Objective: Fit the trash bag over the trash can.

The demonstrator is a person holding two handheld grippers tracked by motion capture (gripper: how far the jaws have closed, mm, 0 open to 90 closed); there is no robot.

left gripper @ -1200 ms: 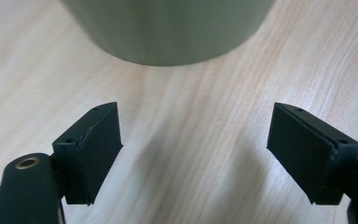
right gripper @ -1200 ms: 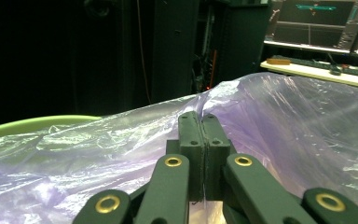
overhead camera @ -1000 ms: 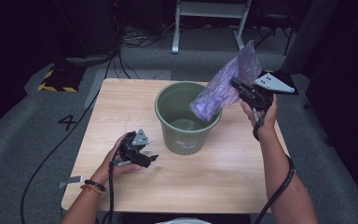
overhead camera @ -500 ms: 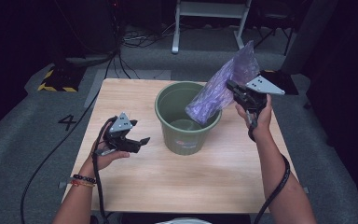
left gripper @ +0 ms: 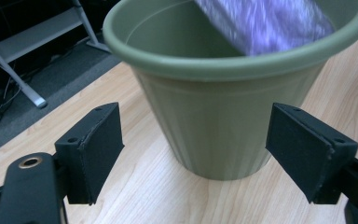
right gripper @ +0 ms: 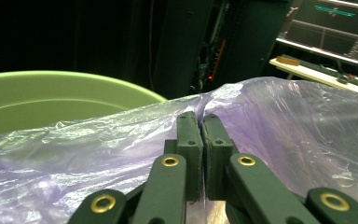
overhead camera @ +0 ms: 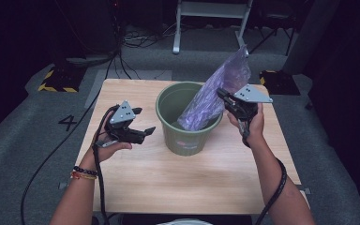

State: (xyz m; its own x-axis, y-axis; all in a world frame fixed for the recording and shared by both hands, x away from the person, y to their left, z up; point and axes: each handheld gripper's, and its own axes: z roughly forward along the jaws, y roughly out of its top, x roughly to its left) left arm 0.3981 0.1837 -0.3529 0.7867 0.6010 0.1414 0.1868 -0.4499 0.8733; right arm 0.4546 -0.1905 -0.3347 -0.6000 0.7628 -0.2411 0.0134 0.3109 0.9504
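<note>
Now the left tool is off the tabletop and up at mid-height, left of centre in the high view; a second ago it lay low near the frame's lower left, close to the near edge. Its jaws are spread wide and aimed at the green bucket. In the left gripper view the bucket's ribbed wall sits framed between the two black pads, with clear gaps on both sides, nothing touched yet.

The right tool has shifted little, moving slightly down and toward frame centre. Jaws pressed together, pinching the purple plastic bag; the right gripper view shows film bunched on either side of the closed pads. The bag's lower end hangs inside the bucket, its upper end slanting up toward the top right of the high view.

Judgement: the bag is going in as a liner, and the left hand is coming to steady the bucket or take the bag's free edge. Left forearm angled inward; right wrist raised beside the rim.
</note>
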